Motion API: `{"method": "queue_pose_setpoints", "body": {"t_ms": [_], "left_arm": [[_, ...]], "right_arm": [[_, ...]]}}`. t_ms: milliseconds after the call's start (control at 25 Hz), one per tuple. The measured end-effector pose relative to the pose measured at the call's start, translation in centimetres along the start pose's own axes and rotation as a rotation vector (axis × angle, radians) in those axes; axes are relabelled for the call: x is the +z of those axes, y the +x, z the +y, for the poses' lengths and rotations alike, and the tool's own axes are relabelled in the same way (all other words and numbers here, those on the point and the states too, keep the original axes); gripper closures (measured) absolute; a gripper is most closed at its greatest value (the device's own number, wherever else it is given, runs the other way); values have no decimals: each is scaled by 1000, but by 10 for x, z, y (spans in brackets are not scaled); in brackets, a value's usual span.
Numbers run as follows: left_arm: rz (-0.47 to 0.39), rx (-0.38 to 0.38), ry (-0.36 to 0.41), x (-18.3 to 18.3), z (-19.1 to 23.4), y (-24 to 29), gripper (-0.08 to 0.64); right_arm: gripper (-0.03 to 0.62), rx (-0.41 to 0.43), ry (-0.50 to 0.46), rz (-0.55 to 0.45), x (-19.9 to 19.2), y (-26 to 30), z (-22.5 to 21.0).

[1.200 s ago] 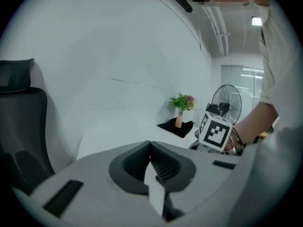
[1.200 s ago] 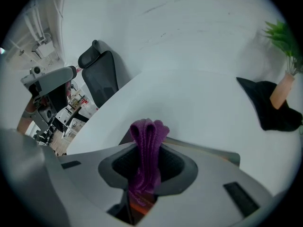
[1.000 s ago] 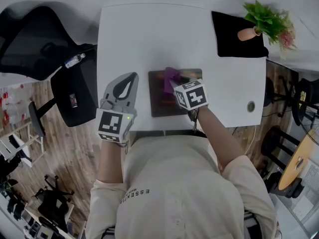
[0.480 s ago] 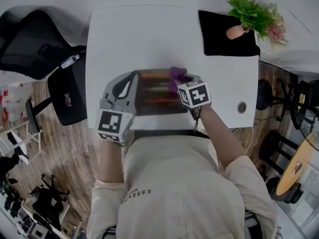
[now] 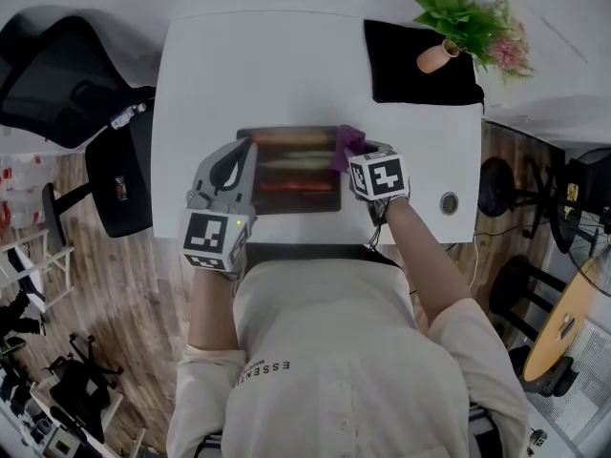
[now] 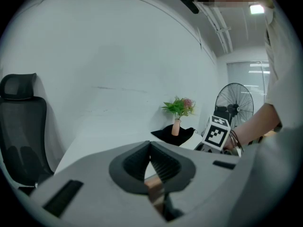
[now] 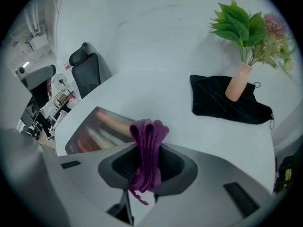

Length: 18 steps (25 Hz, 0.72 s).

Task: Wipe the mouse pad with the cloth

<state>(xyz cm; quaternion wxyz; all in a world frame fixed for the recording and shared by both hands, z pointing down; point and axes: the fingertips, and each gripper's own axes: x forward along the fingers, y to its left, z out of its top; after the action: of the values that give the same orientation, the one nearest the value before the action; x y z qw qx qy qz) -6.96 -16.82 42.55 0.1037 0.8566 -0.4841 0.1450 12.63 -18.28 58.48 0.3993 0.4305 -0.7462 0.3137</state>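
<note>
The mouse pad (image 5: 286,172), dark with orange and red streaks, lies flat on the white table (image 5: 277,65) in front of the person. My right gripper (image 5: 358,156) is shut on a purple cloth (image 5: 346,144) at the pad's right edge. In the right gripper view the cloth (image 7: 147,143) stands folded between the pads, with the mouse pad (image 7: 99,129) to its left. My left gripper (image 5: 241,158) rests on the pad's left edge. In the left gripper view its ribbed pads (image 6: 161,162) meet at the tips, and a brown strip of pad shows under them.
A black cloth (image 5: 410,70) lies at the table's far right corner, with a pink vase of green plants (image 5: 458,22) on it. A round cable hole (image 5: 449,201) sits near the right edge. A black office chair (image 5: 67,74) stands left of the table.
My left gripper has moved right, from beside the pad onto its left edge. The right gripper and cloth have slid from the pad's middle to its right edge.
</note>
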Motion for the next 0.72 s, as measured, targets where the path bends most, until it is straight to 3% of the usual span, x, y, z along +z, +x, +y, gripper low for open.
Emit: {"method": "queue_pose_setpoints", "body": {"t_ms": [200,480,720], "left_arm": [[-16,-32,23,3,1,-7,558],[-11,-72,53,-1,23,-38,558],[6,-68,41,-16,52,-72,558]], "right_arm": [[489,1,5,-60,12,-21,15],[490,155,23,-90,20,-31,96],[489,228,25,-76,20,-11,165]]}}
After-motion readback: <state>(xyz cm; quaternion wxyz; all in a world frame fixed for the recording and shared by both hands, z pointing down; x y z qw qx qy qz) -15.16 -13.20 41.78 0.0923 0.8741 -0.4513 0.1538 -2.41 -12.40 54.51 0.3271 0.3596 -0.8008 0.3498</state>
